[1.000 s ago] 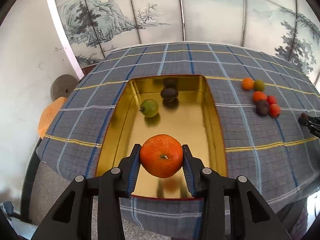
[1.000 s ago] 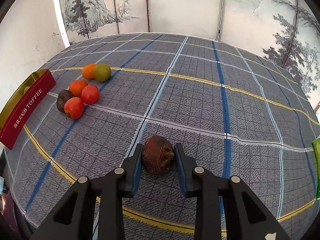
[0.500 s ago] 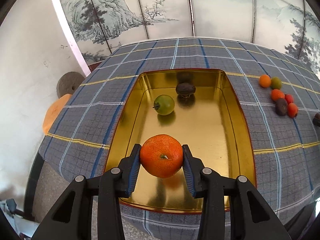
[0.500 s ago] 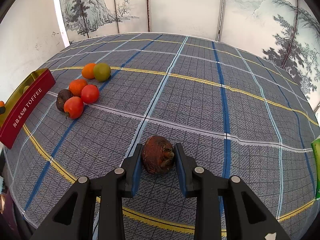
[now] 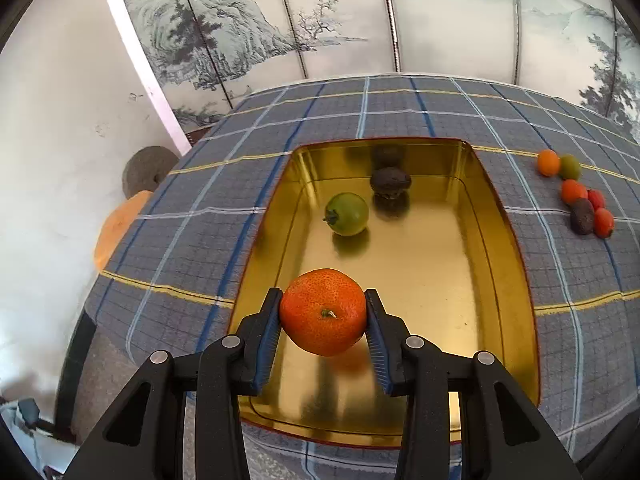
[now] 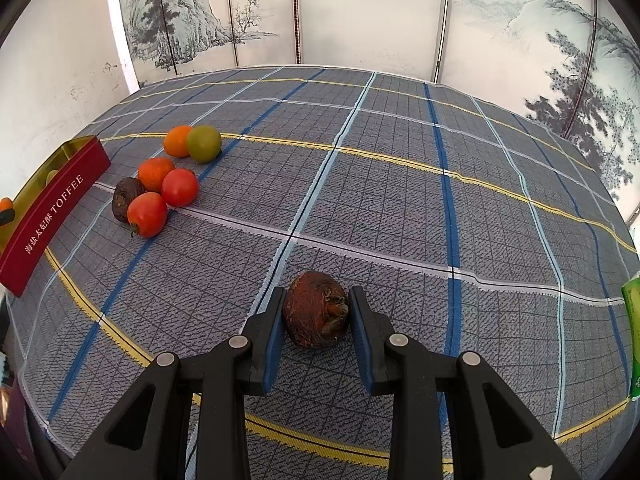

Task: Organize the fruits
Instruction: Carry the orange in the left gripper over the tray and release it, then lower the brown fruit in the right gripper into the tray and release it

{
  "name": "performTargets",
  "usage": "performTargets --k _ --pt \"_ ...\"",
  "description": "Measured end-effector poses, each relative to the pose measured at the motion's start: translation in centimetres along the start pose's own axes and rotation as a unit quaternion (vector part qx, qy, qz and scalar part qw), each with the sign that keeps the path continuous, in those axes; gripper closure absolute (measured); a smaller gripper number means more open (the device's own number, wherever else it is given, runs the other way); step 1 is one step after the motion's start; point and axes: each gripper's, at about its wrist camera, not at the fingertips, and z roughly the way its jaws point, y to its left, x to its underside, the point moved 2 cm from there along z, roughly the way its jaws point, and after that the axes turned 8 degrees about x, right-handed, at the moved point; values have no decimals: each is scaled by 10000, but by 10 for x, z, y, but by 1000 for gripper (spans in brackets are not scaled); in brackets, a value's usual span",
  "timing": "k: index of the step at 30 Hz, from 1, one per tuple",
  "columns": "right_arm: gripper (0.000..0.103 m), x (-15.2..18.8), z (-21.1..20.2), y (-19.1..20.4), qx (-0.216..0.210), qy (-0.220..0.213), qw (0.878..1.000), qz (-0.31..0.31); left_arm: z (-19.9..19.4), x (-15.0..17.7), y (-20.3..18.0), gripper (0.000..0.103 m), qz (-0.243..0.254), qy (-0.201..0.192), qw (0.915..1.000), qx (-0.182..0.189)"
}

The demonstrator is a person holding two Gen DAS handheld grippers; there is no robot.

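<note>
My left gripper point(image 5: 323, 316) is shut on an orange tangerine point(image 5: 323, 311) and holds it above the near end of a gold tin tray point(image 5: 496, 280). In the tray lie a green fruit point(image 5: 347, 214) and a dark brown fruit point(image 5: 390, 181). My right gripper point(image 6: 316, 312) is shut on a brown wrinkled fruit point(image 6: 316, 309) that rests on the plaid tablecloth. A cluster of several small fruits point(image 6: 164, 184), red, orange, green and dark, lies on the cloth to the left; it also shows in the left wrist view point(image 5: 580, 200).
The tray's red side point(image 6: 52, 212) reads TOFFEE at the left of the right wrist view. A green packet point(image 6: 633, 320) sits at the right edge. A painted folding screen point(image 6: 360, 12) stands behind the table. An orange cushion point(image 5: 114, 228) and a round grey object point(image 5: 146, 170) lie left of the table.
My left gripper has moved forward and right over the tray with the tangerine in it. The right gripper and its brown fruit have stayed in place.
</note>
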Motion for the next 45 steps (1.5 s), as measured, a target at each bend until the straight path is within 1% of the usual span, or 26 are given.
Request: performTargets --k 7,16,18,20,22,25,26,30,34,39,43,45 --pt "75 0 0 0 -2 0 10000 0 3 -1 5 61 2 2 10000 -90" --pt "75 0 0 1 4 -2 10000 -3 6 0 9 61 1 22 9995 -321" --pt "75 0 0 1 14 -3 10000 -12 5 0 11 57 -10 -16 9994 -336" --pt "75 0 1 0 20 -2 10000 -18 0 -1 12 39 -14 -157 9990 -424" --pt "75 0 1 0 18 -3 10000 -15 -7 -2 13 32 -24 -338 9982 -504" --pt "75 0 1 1 24 -3 10000 -21 -17 -5 17 29 -95 -550 9972 -490" --pt "75 0 1 0 24 -4 10000 -21 -19 -6 17 29 -104 -571 9973 -456" --pt "75 0 1 1 43 -6 10000 -37 -28 -3 19 29 -90 -611 9967 -529" --pt "74 1 1 0 39 12 10000 71 -43 4 29 29 -265 -728 9950 -636" --pt "74 1 -4 5 8 57 10000 45 -59 16 50 29 -474 -782 9932 -727" --pt "74 -5 -21 14 -127 -101 9998 95 -70 26 59 29 -526 -813 9925 -749" --pt "75 -13 -36 27 -428 -268 9987 95 -74 30 59 29 -521 -800 9928 -727"
